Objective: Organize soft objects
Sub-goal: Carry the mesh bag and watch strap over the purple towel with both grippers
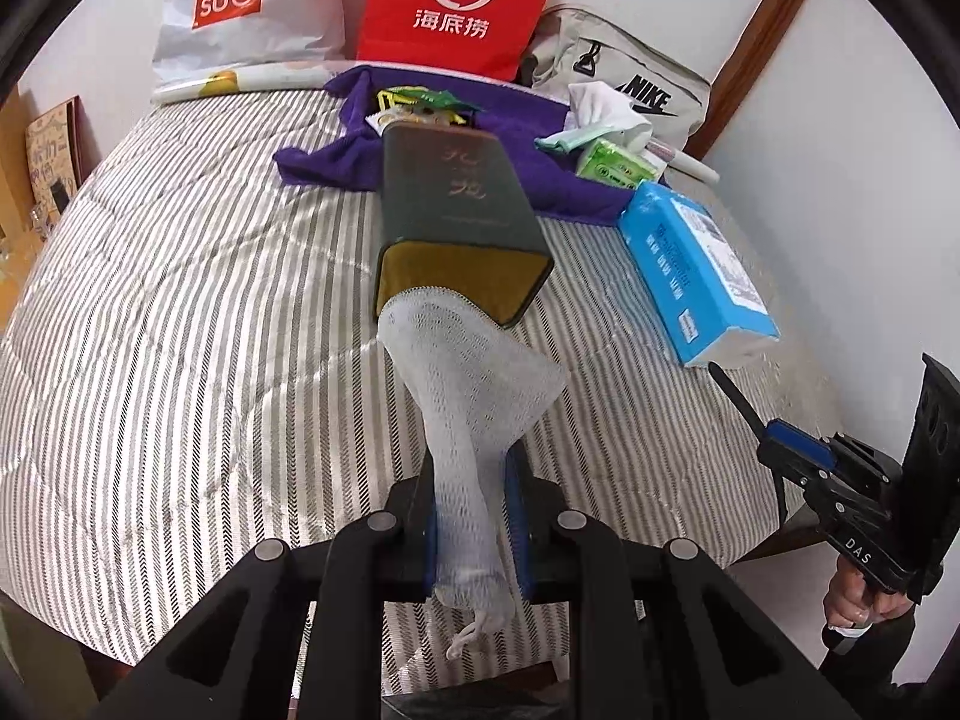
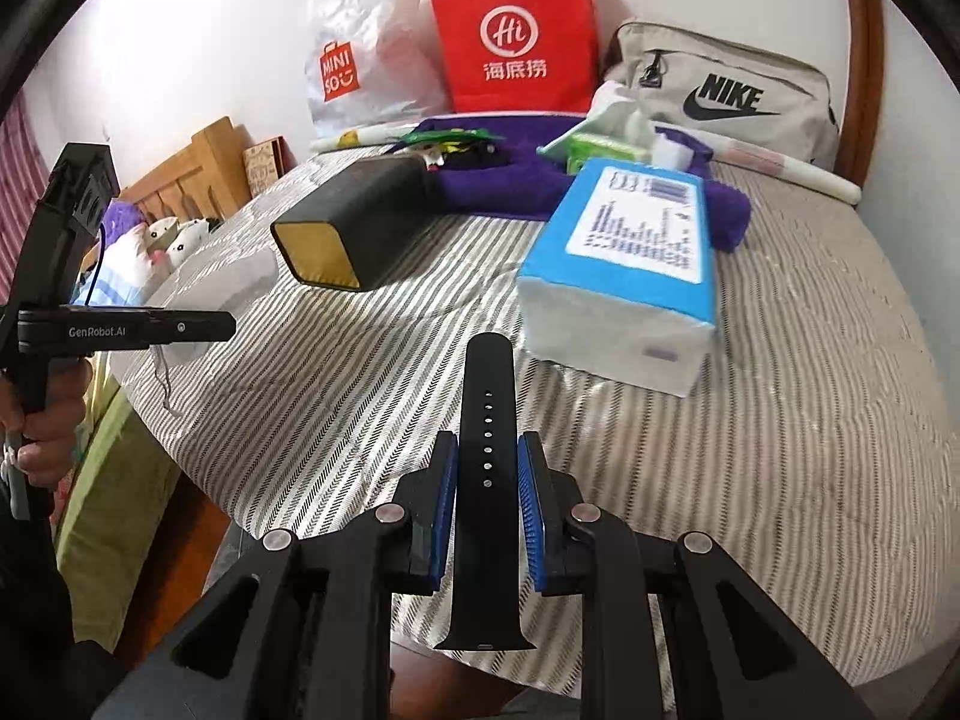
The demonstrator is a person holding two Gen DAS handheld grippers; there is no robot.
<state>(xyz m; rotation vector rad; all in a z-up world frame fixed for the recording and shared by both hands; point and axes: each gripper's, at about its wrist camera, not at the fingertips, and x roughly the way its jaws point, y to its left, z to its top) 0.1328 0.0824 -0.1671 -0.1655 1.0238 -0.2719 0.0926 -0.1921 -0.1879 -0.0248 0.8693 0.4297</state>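
Over a striped bed, the left gripper has its pads closed on the gathered tail of a white mesh sleeve, whose wide mouth meets the open gold-lined end of a dark box lying on the quilt. The right gripper pinches a black watch strap by its punched middle, held clear of the bed just short of a blue tissue pack. The mesh looks feather-light and limp, likely to snag or stretch, so a bunched end seems the surest hold. The strap appears rubbery and springy; a grip mid-length should keep it from flopping. Further back, a purple towel carries small clutter before shopping bags.
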